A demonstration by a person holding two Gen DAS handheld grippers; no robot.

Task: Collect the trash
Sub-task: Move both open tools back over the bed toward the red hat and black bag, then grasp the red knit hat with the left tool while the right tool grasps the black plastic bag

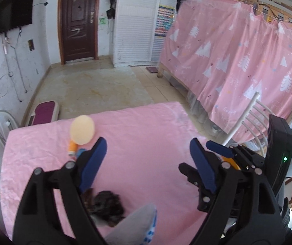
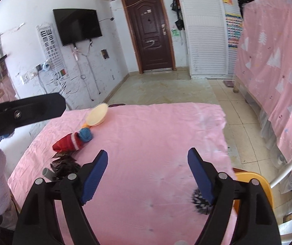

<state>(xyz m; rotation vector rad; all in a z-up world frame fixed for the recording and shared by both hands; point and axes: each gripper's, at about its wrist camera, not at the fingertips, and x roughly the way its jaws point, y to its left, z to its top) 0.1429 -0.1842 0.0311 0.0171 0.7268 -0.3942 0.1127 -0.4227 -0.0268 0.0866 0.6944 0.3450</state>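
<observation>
Left fingers [image 1: 103,155] wide apart, empty, right fingers [image 2: 103,163] likewise, cream bowl [image 2: 96,116] tipped on pink table [image 2: 156,126]

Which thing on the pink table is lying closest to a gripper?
The dark crinkled wrapper pile, right beneath the left gripper; the red sock and cream bowl lie farther.

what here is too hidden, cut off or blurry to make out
- Dark clump, left wrist view: blurred, partly behind the left gripper arm; material unclear.
- Spiky black object, right wrist view: mostly behind the right gripper finger.
- Orange item, left wrist view: the cream dish covers its top.
</observation>
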